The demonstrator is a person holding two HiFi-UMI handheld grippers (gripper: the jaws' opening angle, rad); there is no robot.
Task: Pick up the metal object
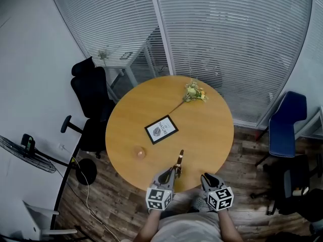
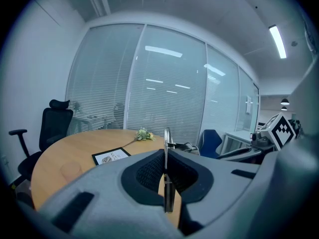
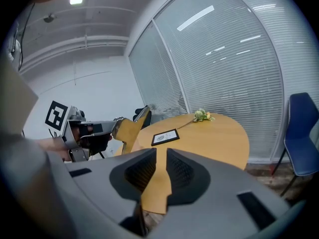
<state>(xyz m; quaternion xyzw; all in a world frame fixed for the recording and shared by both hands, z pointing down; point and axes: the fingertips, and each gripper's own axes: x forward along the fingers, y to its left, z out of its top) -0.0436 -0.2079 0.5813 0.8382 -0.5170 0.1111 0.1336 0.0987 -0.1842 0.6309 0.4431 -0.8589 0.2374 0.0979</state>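
The metal object (image 1: 179,163) is a thin, brass-coloured flat piece standing up over the near edge of the round wooden table (image 1: 212,130). My left gripper (image 1: 173,172) is shut on its lower end. The left gripper view shows the piece (image 2: 166,148) edge-on, pinched between the dark pads (image 2: 149,176). From the right gripper view its broad face (image 3: 128,131) shows, held by the left gripper (image 3: 94,131). My right gripper (image 1: 206,178) hovers just right of it at the table edge. Its jaws (image 3: 160,169) stand apart with only the table visible between them.
On the table lie a framed card (image 1: 161,129), a small flower sprig (image 1: 194,92) at the far side and a small pale round item (image 1: 140,152). A black office chair (image 1: 93,100) stands at the left, a blue chair (image 1: 286,125) at the right, a fan (image 1: 25,153) far left.
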